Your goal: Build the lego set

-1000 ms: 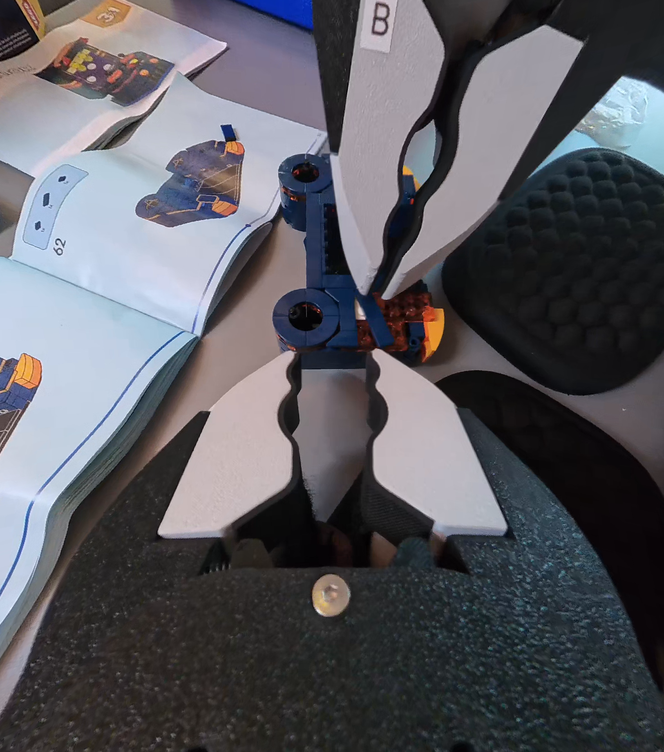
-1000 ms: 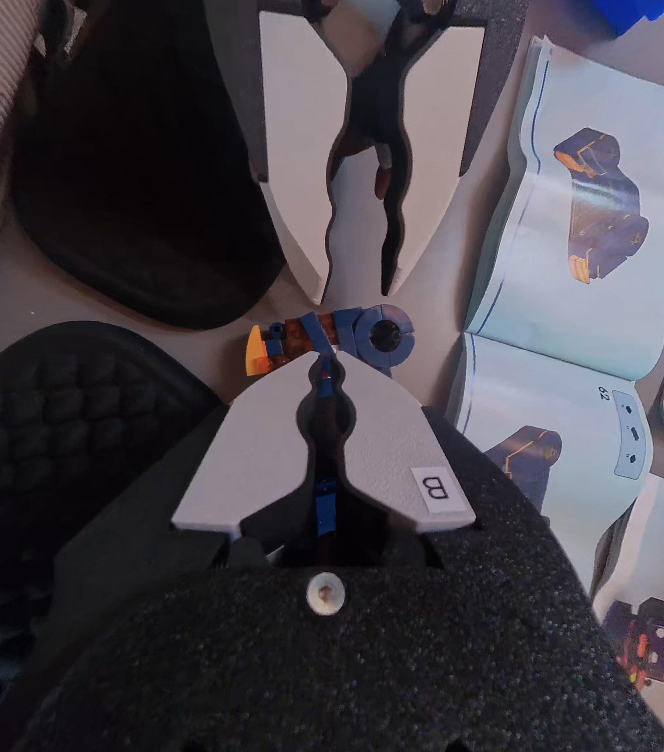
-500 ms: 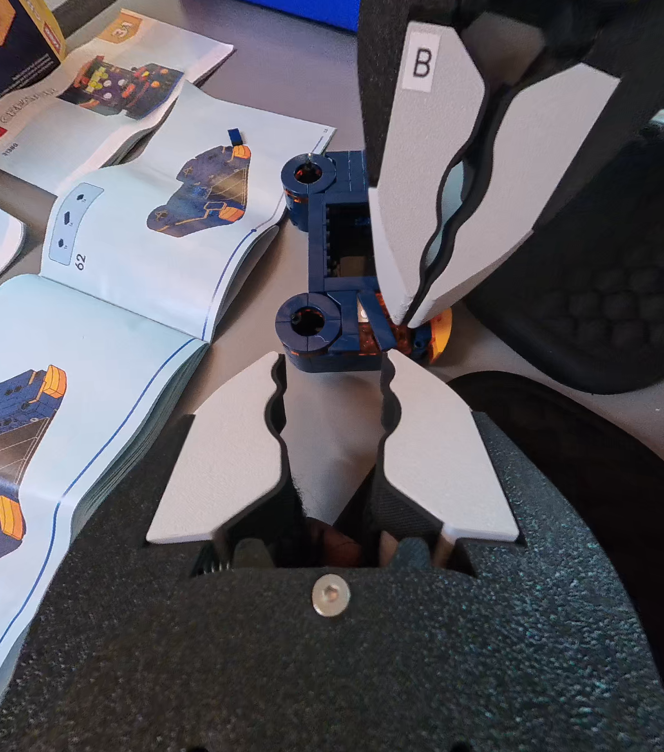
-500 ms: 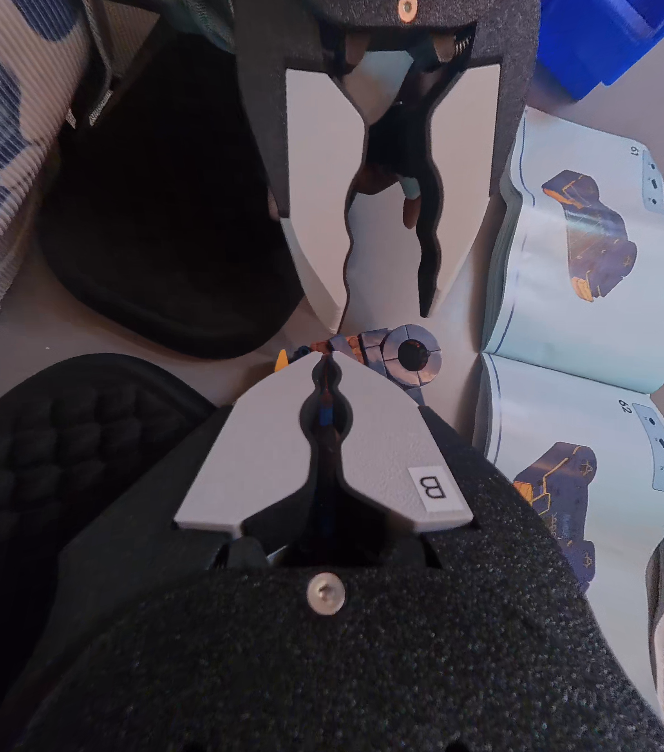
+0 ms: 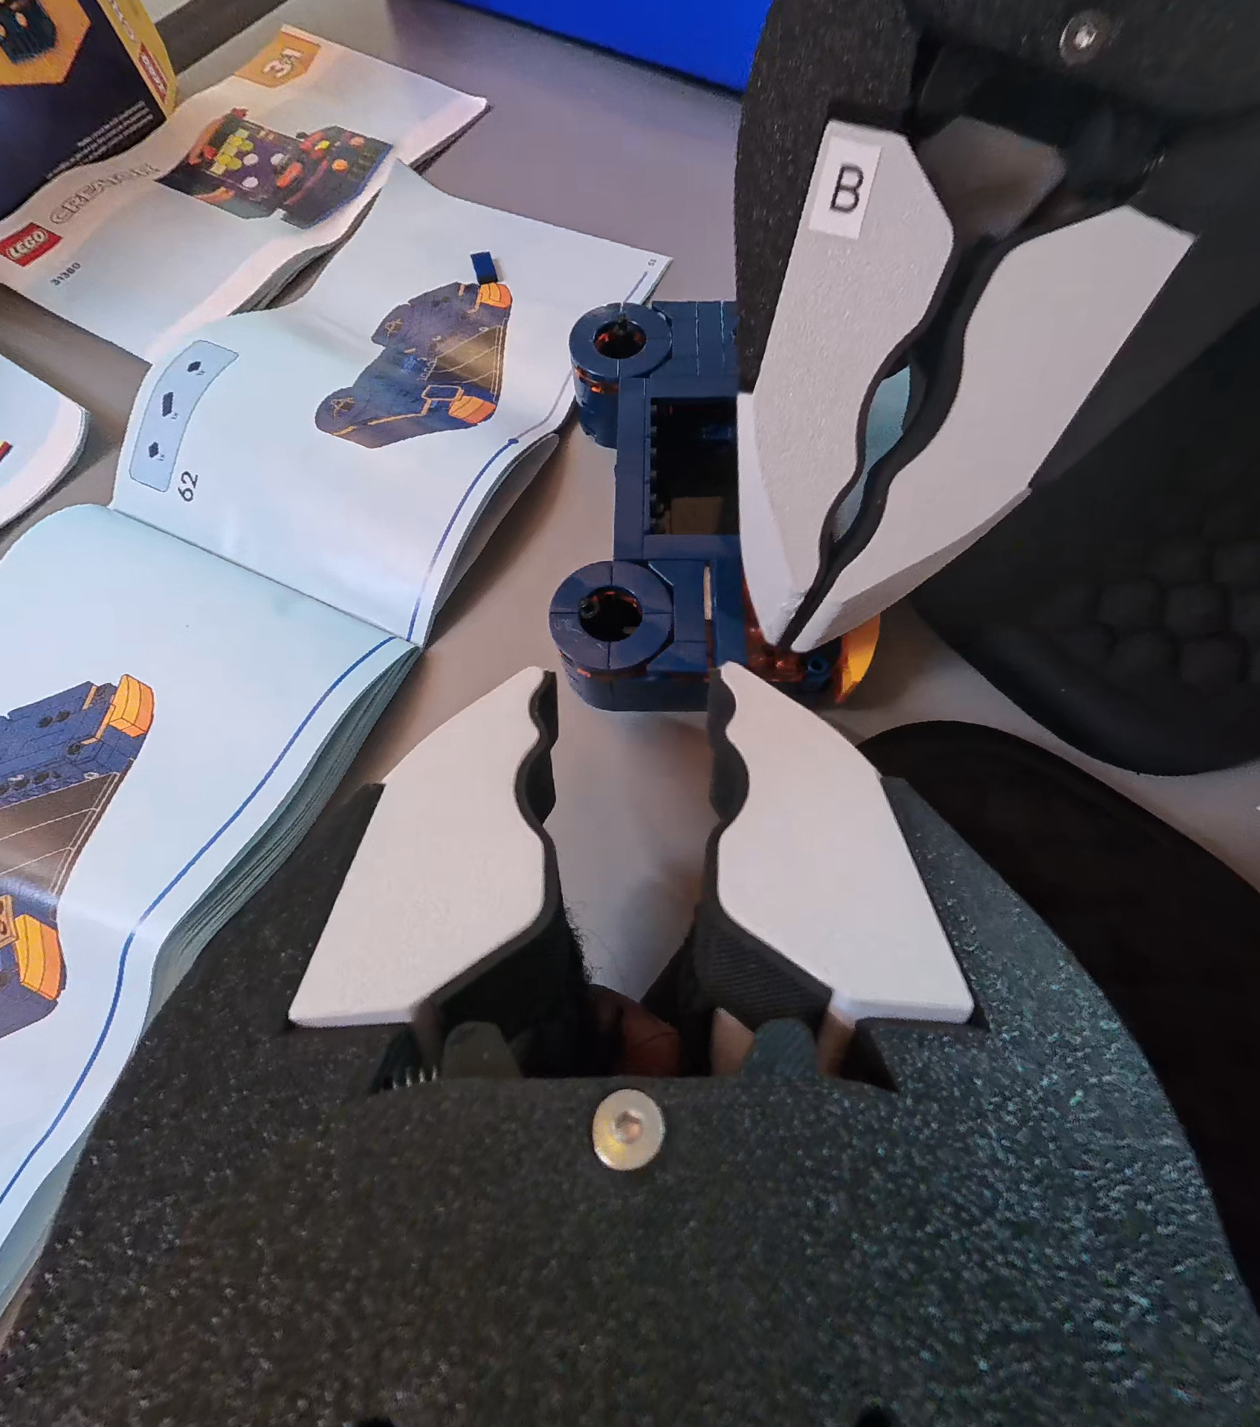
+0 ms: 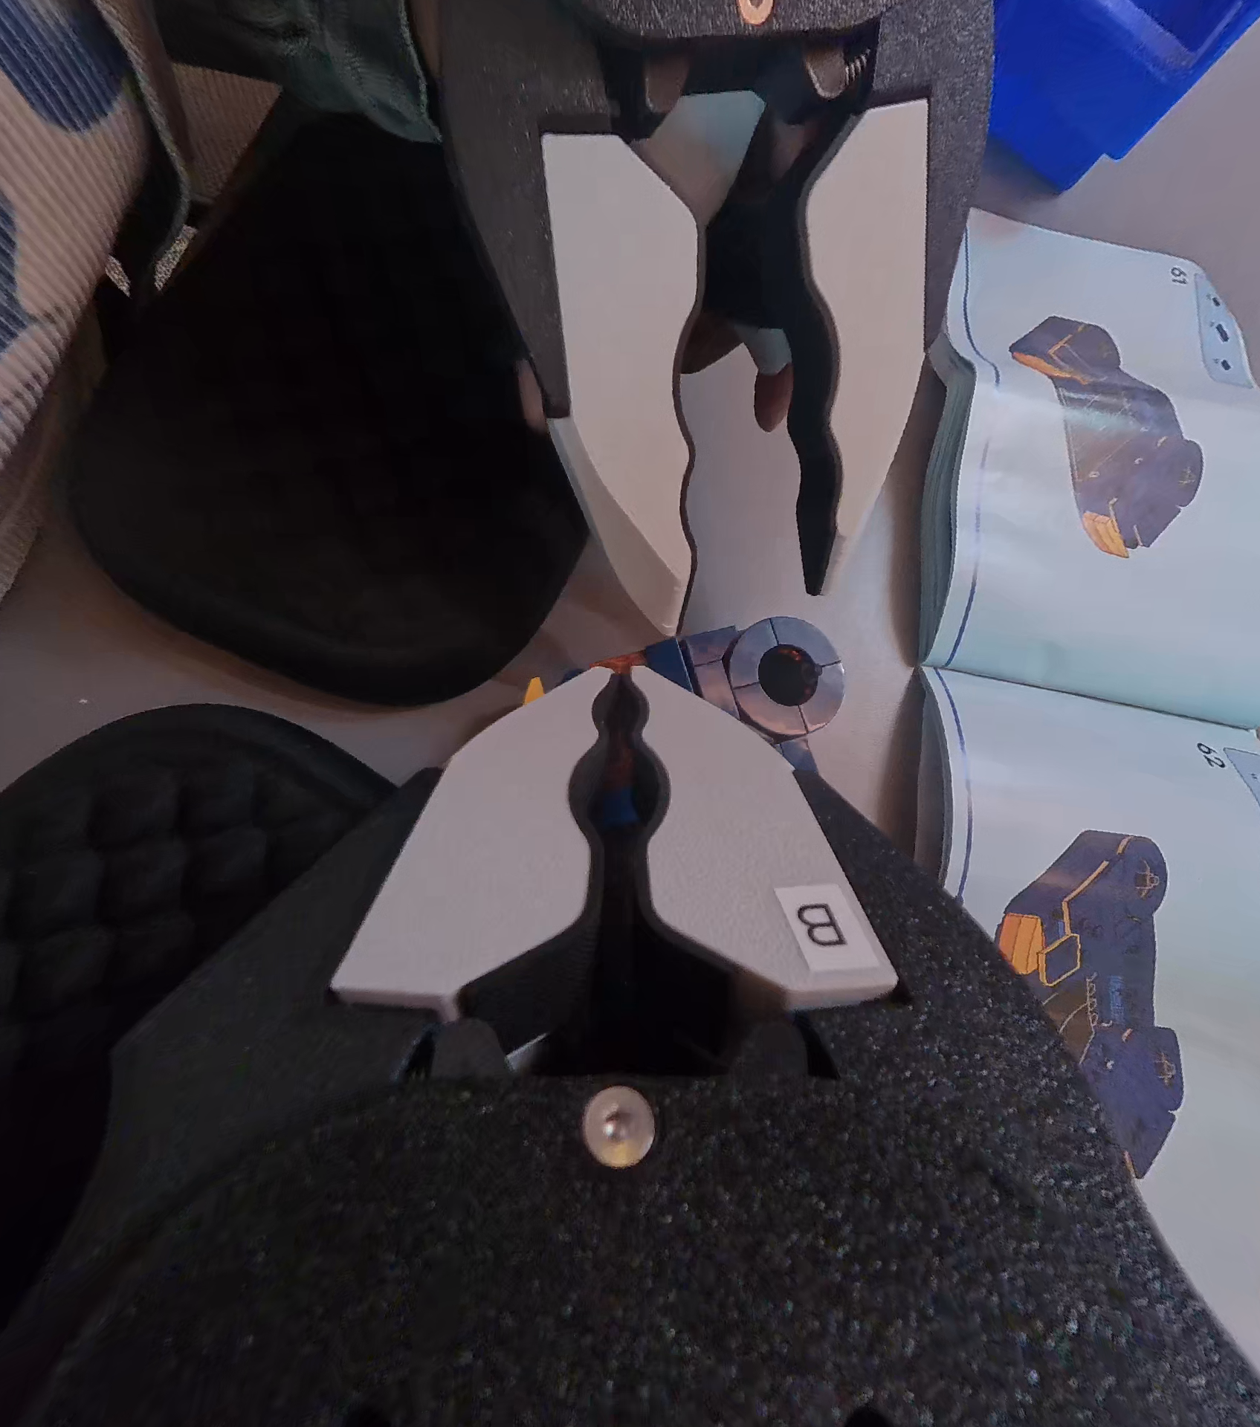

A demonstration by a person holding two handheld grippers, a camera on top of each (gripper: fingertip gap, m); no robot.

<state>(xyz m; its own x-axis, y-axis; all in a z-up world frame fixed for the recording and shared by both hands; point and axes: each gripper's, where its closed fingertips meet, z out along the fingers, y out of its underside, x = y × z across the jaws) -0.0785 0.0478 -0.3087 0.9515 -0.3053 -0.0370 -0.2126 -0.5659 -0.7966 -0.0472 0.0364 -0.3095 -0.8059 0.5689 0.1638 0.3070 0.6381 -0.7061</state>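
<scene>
My right gripper has its fingers pinched together at the tip, pressing down on the orange end of the dark-blue lego model, which sits on the grey table just beside the open instruction booklet. A second ago a small blue strip stood slanted beside these tips; now it looks seated, so I judge this piece is on. My left gripper has spread its fingers wider and hovers empty just short of the model's near ring, ready to steady it.
</scene>
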